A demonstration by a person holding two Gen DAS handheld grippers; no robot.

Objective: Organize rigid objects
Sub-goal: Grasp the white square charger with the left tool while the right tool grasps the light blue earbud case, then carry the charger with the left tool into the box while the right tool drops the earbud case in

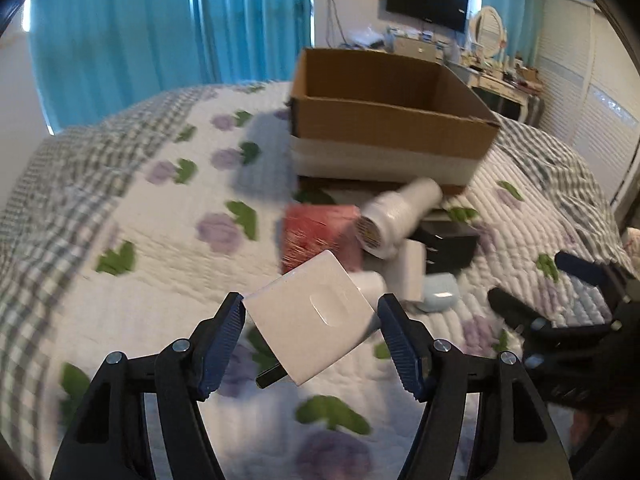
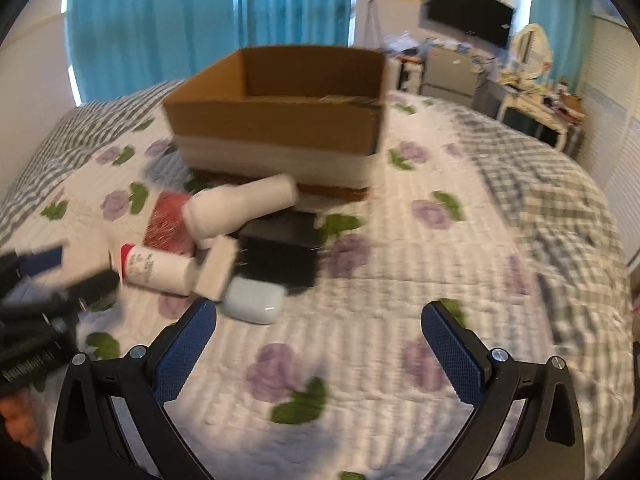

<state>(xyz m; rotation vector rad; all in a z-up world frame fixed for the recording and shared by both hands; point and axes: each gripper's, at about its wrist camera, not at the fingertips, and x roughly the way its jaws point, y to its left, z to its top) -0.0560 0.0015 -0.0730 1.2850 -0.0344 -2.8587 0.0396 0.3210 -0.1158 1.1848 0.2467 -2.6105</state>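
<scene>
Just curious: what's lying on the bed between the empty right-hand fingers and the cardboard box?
Right wrist view: bare quilt nearest the right gripper, then a black charger before the cardboard box.

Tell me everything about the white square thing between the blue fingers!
It is a white charger plug, a flat, smooth, plastic-looking block with rounded corners and a shallow oval dent on its face. A dark metal prong pokes out of its lower end. It is tilted like a diamond and lifted above the flowery quilt, held at two opposite sides by the left gripper. Its blue ribbed pads press against it. Nothing else touches it.
</scene>
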